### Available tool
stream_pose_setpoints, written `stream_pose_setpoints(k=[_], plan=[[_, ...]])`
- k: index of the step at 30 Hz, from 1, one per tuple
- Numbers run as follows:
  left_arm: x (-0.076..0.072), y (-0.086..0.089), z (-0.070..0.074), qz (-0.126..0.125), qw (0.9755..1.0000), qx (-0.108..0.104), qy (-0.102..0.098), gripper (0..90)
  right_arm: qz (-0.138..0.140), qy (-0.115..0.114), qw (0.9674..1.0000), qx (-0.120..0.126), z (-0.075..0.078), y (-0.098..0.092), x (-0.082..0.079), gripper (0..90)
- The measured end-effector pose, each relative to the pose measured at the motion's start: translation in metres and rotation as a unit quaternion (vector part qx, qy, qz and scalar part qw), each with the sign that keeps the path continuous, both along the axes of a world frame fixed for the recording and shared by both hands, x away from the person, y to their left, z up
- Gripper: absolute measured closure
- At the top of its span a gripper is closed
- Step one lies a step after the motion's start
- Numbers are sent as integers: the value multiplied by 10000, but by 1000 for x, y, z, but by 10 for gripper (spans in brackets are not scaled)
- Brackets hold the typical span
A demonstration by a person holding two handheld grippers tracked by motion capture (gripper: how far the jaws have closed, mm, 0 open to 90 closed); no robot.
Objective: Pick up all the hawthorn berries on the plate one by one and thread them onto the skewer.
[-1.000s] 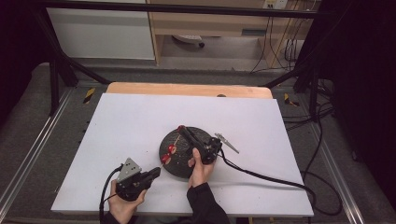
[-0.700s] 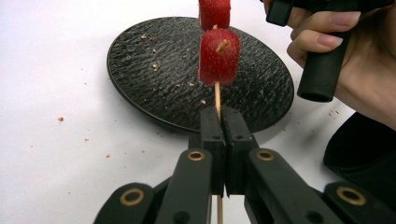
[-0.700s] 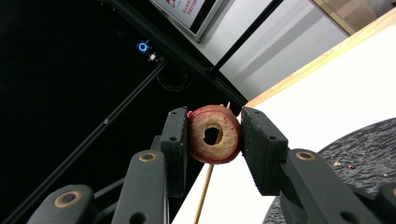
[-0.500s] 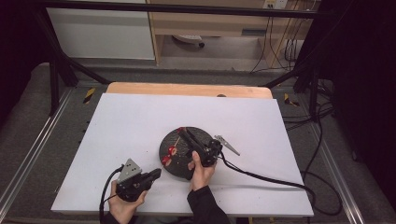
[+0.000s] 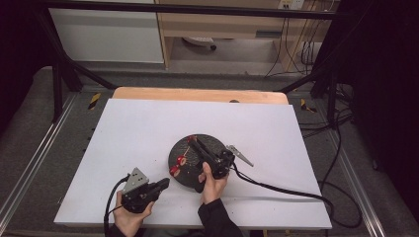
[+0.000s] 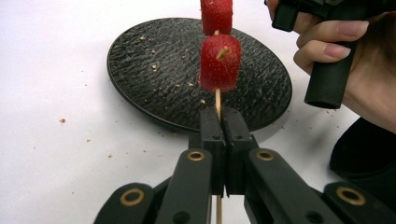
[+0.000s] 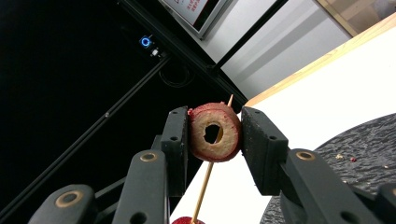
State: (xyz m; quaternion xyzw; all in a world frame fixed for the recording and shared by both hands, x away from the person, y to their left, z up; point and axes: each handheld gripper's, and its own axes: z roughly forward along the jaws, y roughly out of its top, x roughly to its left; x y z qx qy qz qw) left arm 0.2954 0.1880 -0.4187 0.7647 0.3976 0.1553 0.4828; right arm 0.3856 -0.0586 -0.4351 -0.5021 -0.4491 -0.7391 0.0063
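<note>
Wooden skewer (image 6: 217, 100) clamped in left gripper (image 6: 225, 122) – right gripper (image 7: 212, 133) pinching fruit ring (image 7: 215, 132), hands barely shifted since earlier frame

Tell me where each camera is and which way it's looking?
High view: above the table, looking forward and down; both forearms, left gripper, right gripper.
Left gripper view: on that gripper, along jaws clamping the skewer over the black plate.
Right gripper view: tilted upward, jaws pinching a cored fruit ring.
All share the skewer.

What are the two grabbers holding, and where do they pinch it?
The left gripper pinches the wooden skewer below its fruit pieces. The right gripper squeezes a cored fruit ring by its outer sides.
</note>
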Motion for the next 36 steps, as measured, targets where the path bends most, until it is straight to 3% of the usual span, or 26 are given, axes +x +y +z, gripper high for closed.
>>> stream_pose_setpoints(k=[5,8,14,17,20,21,22,23,27,28,29,32,35,36], plan=[[2,0,1,9,10000,-17,-31,888,63,89,9999,-42,3,-2,4,631],[3,2,0,19,10000,-25,-1,888,126,110,9996,-215,3,-3,6,584],[5,5,0,18,10000,-13,62,887,301,36,9947,-980,9,-10,7,371],[6,6,-1,-2,10000,13,82,887,497,53,9876,-1487,15,-15,8,265],[7,6,-1,-10,9999,34,98,886,730,72,9748,-2106,17,-21,10,180],[7,6,-2,-20,9999,26,122,887,782,80,9717,-2229,18,-22,9,160],[8,6,-2,-26,9999,33,135,886,894,70,9655,-2447,18,-25,10,138],[8,7,-2,-33,9999,43,148,886,947,68,9623,-2550,18,-26,10,122],[9,8,-2,-43,9999,48,141,886,1202,70,9377,-3258,16,-33,10,71],[9,8,-2,-42,9999,39,149,886,1238,70,9330,-3378,15,-35,10,59],[9,9,-2,-42,9999,34,147,886,1317,99,9255,-3549,14,-37,10,49],[9,9,-1,-43,9999,29,158,886,1466,171,9102,-3869,12,-44,9,33],[10,10,0,-53,9998,33,163,886,1535,174,8981,-4117,12,-53,8,17],[10,10,1,-47,9998,29,165,886,1542,202,8961,-4157,12,-57,7,16]])
